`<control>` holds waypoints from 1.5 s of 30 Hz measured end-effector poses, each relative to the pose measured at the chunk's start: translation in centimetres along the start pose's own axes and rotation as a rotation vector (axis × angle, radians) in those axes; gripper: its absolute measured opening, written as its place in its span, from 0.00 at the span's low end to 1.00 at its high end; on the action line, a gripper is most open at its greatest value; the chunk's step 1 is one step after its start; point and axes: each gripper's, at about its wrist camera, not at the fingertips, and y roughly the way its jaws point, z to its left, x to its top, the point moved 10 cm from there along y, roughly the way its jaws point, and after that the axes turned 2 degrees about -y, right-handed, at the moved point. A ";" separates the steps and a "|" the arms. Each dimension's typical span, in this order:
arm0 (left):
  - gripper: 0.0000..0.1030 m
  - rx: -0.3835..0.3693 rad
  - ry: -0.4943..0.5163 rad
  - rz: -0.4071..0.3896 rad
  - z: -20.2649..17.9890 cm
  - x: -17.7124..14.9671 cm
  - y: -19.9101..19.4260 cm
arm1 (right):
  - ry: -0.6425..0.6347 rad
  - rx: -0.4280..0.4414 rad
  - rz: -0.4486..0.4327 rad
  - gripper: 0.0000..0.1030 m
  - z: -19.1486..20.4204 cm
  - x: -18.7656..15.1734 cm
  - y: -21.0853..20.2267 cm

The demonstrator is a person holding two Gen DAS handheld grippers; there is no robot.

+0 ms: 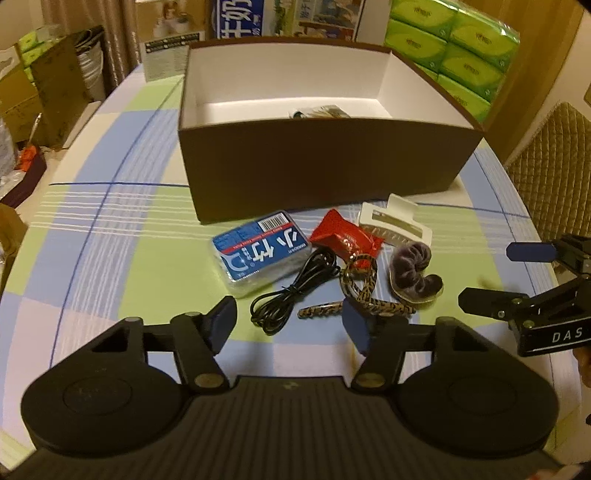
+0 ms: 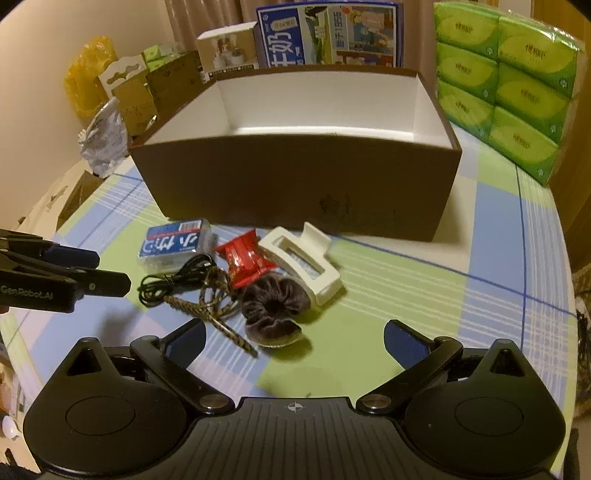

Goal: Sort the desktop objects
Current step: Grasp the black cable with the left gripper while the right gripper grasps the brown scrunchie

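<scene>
A brown box (image 1: 325,166), white inside, stands on the checked tablecloth with a small patterned item (image 1: 320,111) on its floor. In front of it lie a blue tissue pack (image 1: 258,251), a red candy wrapper (image 1: 343,238), a white hair claw (image 1: 395,221), a dark velvet scrunchie (image 1: 412,271), a leopard-print hair band (image 1: 364,291) and a coiled black cable (image 1: 291,291). My left gripper (image 1: 290,317) hovers open just short of the cable and the band. In the right wrist view, my right gripper (image 2: 295,338) stands wide open just short of the scrunchie (image 2: 273,306).
Green tissue packs (image 2: 509,85) are stacked at the right behind the box, and a blue printed carton (image 2: 328,33) stands behind it. Cardboard boxes and bags (image 2: 122,92) crowd the floor on the left. A quilted chair back (image 1: 554,166) stands beyond the table's right edge.
</scene>
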 end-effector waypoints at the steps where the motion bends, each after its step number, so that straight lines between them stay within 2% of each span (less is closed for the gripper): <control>1: 0.52 -0.004 0.004 0.004 0.0 0.0 0.3 | 0.002 -0.001 0.002 0.90 -0.1 -0.1 0.1; 5: 0.47 -0.018 0.018 0.019 -0.1 -0.2 1.3 | 0.010 -0.004 0.018 0.76 -0.5 -0.3 0.8; 7: 0.44 -0.019 0.020 0.029 -0.1 -0.2 1.9 | 0.008 0.006 0.021 0.64 -0.4 -0.3 1.1; 17: 0.38 -0.030 0.035 0.063 0.0 0.3 3.7 | -0.035 0.067 0.045 0.42 1.7 0.1 3.9; 20: 0.38 -0.032 0.045 0.073 -0.1 0.4 4.3 | -0.046 0.060 0.055 0.40 1.9 0.0 5.1; 24: 0.36 -0.037 0.061 0.088 -0.4 0.4 5.1 | -0.090 0.032 0.073 0.30 1.5 -0.5 5.8; 29: 0.32 -0.044 0.085 0.113 -0.8 0.2 6.3 | -0.079 0.032 0.087 0.26 0.9 -0.8 5.7; 37: 0.26 -0.034 0.172 0.115 -2.0 1.1 7.6 | -0.030 0.017 0.123 0.25 -0.6 -1.7 5.3; 45: 0.19 -0.026 0.231 0.142 -2.8 0.7 9.2 | 0.009 -0.040 0.138 0.25 -3.1 -2.6 4.6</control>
